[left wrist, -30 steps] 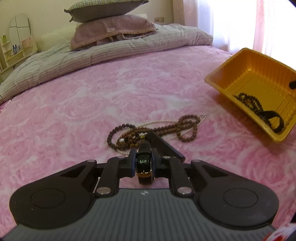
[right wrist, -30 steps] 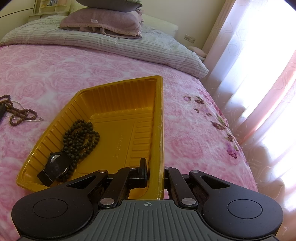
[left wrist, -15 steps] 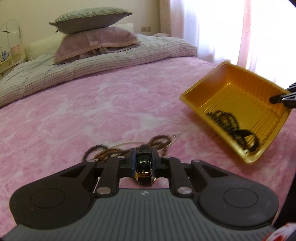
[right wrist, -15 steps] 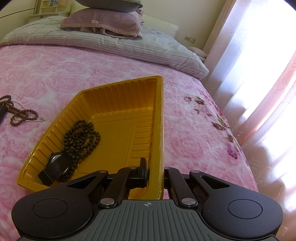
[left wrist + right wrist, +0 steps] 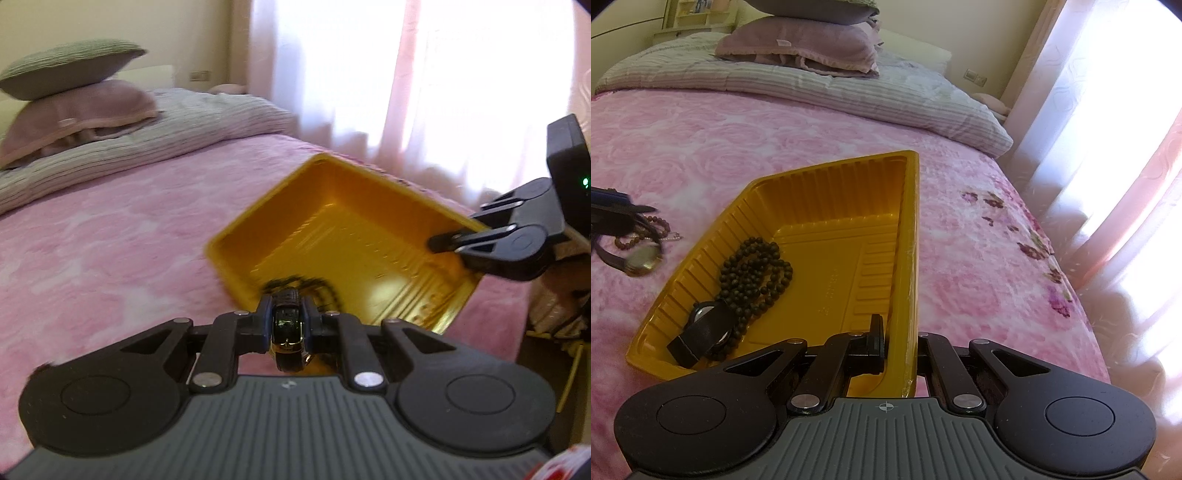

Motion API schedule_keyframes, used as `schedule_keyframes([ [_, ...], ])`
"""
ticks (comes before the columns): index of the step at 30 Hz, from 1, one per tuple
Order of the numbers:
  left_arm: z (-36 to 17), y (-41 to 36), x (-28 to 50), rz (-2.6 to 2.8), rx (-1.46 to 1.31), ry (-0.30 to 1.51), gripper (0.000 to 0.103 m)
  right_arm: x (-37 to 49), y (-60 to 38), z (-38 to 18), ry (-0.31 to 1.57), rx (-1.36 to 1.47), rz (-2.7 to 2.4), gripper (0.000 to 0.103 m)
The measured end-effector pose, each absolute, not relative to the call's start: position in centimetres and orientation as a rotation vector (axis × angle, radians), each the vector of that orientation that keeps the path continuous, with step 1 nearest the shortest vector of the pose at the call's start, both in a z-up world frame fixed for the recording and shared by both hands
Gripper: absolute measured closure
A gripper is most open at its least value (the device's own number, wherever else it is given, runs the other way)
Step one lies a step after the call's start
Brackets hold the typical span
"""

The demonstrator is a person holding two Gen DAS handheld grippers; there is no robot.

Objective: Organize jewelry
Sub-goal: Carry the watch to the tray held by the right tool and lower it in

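Left gripper (image 5: pixel 287 314): clamped on gold-cased watch (image 5: pixel 288 326), lower centre of frame, at near rim of yellow tray (image 5: pixel 258 218) | Right gripper (image 5: pixel 899 343): clamped on tray wall | Tray contents, lower left: dark bead strand (image 5: pixel 753 271), black-strap watch (image 5: pixel 701 330) | Brown beads (image 5: pixel 646 230): on pink bedspread (image 5: pixel 757 147), left edge.

Bright daylight pours through the sheer curtains (image 5: pixel 424 92), blown out to white in both views. The left wrist view is motion-blurred, smearing the yellow tray (image 5: pixel 332 221); the right wrist view stays sharp. Fisheye bending curves the edges.
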State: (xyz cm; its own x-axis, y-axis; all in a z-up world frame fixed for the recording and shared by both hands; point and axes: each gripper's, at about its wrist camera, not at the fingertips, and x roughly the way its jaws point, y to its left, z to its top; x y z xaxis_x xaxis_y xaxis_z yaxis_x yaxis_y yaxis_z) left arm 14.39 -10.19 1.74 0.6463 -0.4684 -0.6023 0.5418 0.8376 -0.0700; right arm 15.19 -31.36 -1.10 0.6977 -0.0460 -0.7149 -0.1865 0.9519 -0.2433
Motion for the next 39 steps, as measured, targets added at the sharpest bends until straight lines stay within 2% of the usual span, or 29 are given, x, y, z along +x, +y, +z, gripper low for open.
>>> schedule_keyframes([
  [16,1.2,-16.1,16.3,-0.661,0.108,0.676,0.089,15.4,-31.5,-1.1,0.792,-0.313,0.098,0.099],
  [39,-0.7,-17.0,17.4,-0.647,0.108,0.702,0.089,17.9,-32.2,-1.0,0.890,-0.486,0.254,0.098],
])
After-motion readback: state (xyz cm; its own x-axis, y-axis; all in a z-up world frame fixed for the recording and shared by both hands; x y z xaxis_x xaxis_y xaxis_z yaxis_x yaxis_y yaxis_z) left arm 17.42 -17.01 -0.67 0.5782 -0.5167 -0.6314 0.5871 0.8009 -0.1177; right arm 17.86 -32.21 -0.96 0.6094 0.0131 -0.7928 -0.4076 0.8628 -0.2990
